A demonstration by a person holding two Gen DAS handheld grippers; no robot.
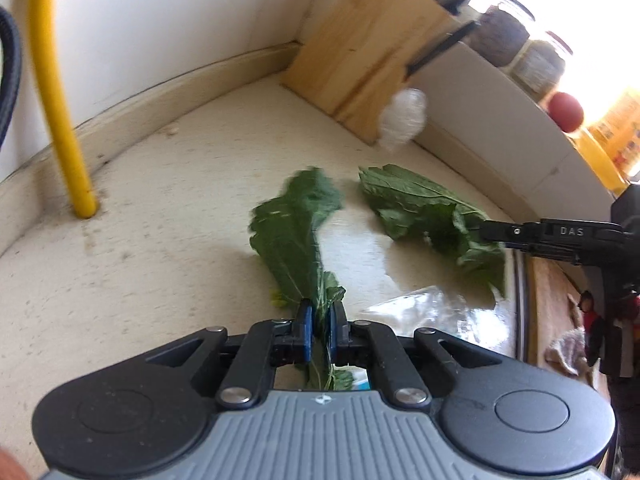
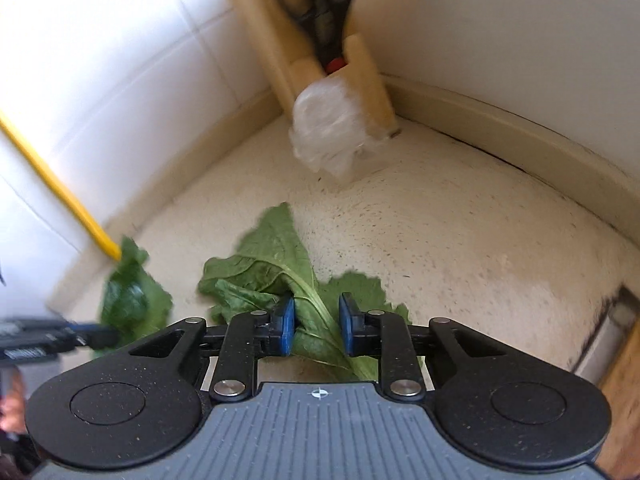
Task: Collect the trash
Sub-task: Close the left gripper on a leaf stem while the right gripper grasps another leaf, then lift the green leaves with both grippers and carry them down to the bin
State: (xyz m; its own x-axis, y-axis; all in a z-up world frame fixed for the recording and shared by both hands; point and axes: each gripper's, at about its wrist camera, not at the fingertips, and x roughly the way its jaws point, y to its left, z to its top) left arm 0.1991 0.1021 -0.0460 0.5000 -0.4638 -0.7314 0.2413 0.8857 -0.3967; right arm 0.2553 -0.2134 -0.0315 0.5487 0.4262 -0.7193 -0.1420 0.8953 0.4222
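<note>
Your right gripper (image 2: pixel 316 330) stood astride the second crumpled green leaf (image 2: pixel 280 276), its blue pads (image 2: pixel 286 330) narrowed but with a gap to the pale midrib between them, so it had no hold on the leaf that I could see. The leaf's long axis ran forward and slightly left from the jaws toward the wall, stalk end nearest you, so the pads faced each other across the stalk rather than along it (a fair line for a pinch). Your left gripper (image 1: pixel 320 330) was already clamped tight on the stem of the first long green leaf (image 1: pixel 292 232), which trailed forward over the speckled cream countertop (image 1: pixel 160 240). A crumpled clear plastic wad (image 2: pixel 332 132) lay well beyond, against the pale wooden knife block (image 2: pixel 360 80) in the corner; your right hand looked the nearer to it. White tiled walls (image 2: pixel 120 80) closed in two sides, and a yellow pipe (image 1: pixel 60 100) rose at the left.
</note>
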